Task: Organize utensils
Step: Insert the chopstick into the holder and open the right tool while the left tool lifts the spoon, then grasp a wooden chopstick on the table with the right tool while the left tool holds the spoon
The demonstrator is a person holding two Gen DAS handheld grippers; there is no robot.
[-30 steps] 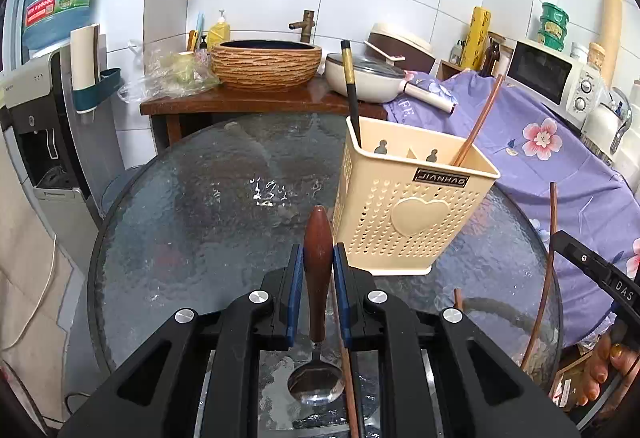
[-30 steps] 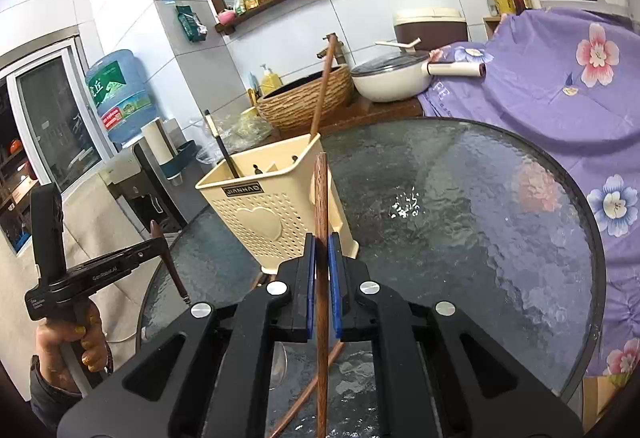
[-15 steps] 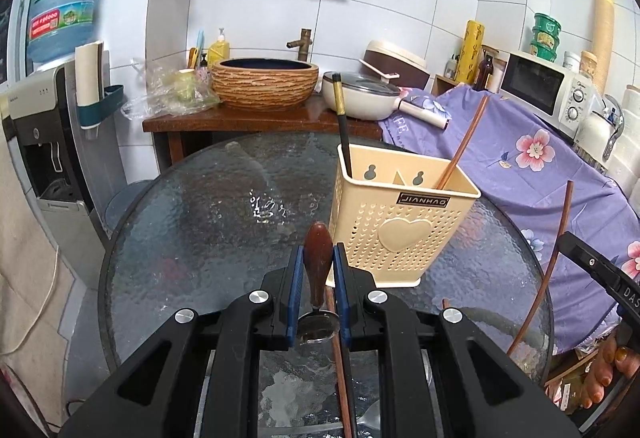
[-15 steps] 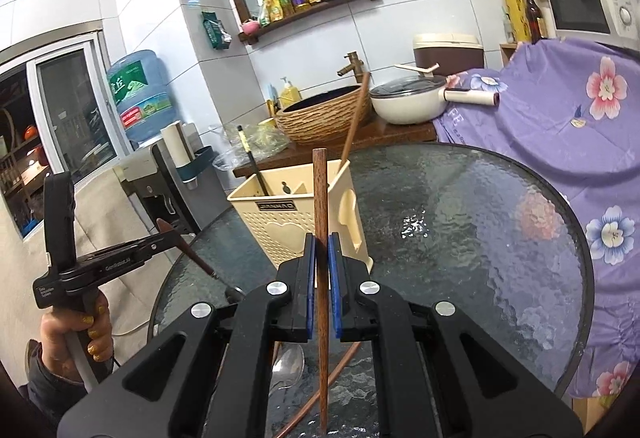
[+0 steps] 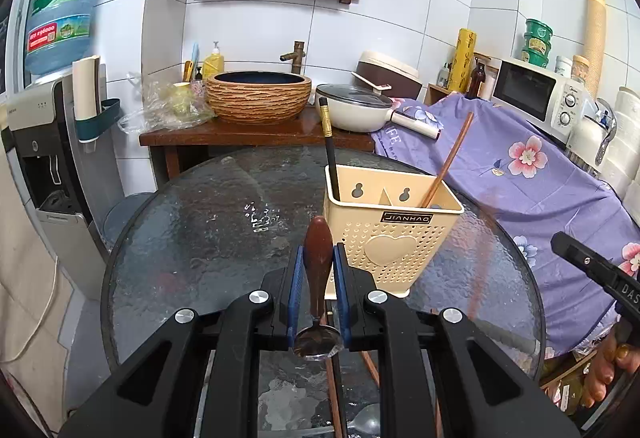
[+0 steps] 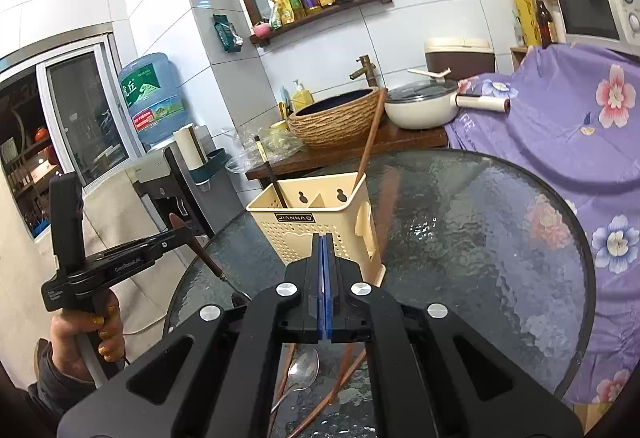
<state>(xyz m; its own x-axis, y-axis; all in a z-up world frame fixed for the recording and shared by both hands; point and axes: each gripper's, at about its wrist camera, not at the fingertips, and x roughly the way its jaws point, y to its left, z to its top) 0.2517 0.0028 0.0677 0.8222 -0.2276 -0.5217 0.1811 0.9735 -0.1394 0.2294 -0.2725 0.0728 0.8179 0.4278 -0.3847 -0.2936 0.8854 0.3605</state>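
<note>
We hold a spoon [image 5: 318, 270] with a brown wooden handle in our left gripper [image 5: 318, 270]. The two blue pads pinch the handle from both sides. The handle end sticks up past the pads, and the shiny metal bowl of the spoon hangs down below them, above the glass.

Our right gripper [image 6: 324, 280] has its blue pads pressed flat together, and we see nothing between them. The jaws have just been closing. A chopstick was held there a moment ago and it is gone from the pads now.

The cream holder [image 5: 390, 234] with small holes and a heart on its front stands on the round glass table [image 5: 192, 238], just past both grippers. A black chopstick [image 5: 329, 145] with a gold band stands in its left part. A brown chopstick [image 5: 448, 161] leans out of its right part.

On the glass below our right gripper lie a silver spoon [image 6: 300, 374] and some brown chopsticks [image 6: 340, 378], close together.

Behind the table a wooden counter holds a woven brown basin [image 5: 258, 95] and a white pan [image 5: 356, 109] with a glass lid. A purple flowered cloth [image 5: 532, 177] covers things to the right
</note>
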